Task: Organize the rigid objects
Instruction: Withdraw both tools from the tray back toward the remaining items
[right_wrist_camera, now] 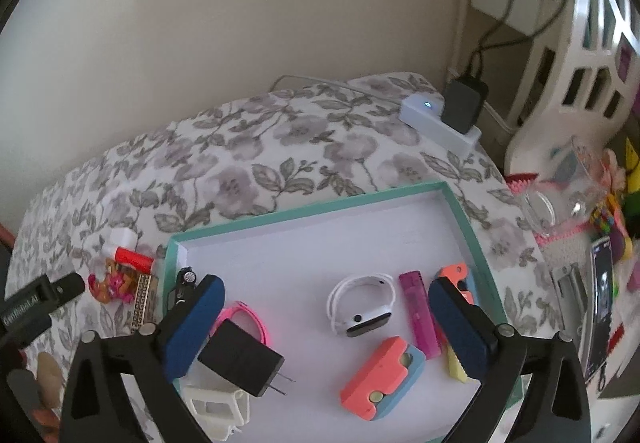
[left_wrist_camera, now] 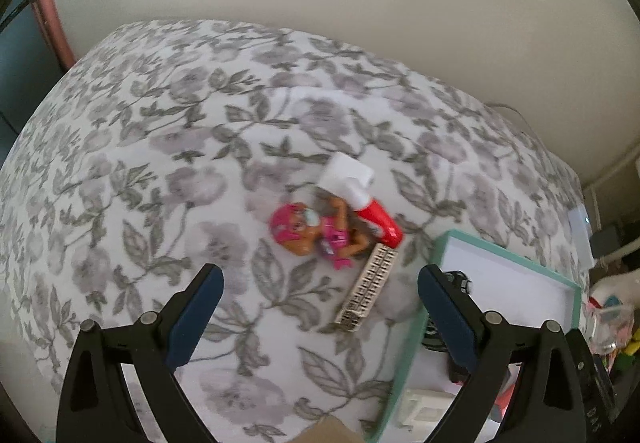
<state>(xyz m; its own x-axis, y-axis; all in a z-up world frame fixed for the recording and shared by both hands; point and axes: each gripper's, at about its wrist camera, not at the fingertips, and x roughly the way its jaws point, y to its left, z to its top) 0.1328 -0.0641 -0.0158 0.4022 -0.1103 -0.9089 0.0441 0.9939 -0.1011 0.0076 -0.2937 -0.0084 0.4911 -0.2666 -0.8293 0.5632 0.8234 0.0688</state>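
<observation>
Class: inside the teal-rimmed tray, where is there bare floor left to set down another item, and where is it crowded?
The teal-rimmed white tray is bare across its far half, from the far rim down to the white smartwatch. The near half is crowded: black plug adapter, coral-and-blue block, magenta bar.

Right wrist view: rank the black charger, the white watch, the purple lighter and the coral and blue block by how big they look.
Largest to smallest, as they look:
1. black charger, though it lies nearest the camera, which inflates it
2. coral and blue block, close to the charger in size
3. white watch
4. purple lighter, the slimmest
</observation>
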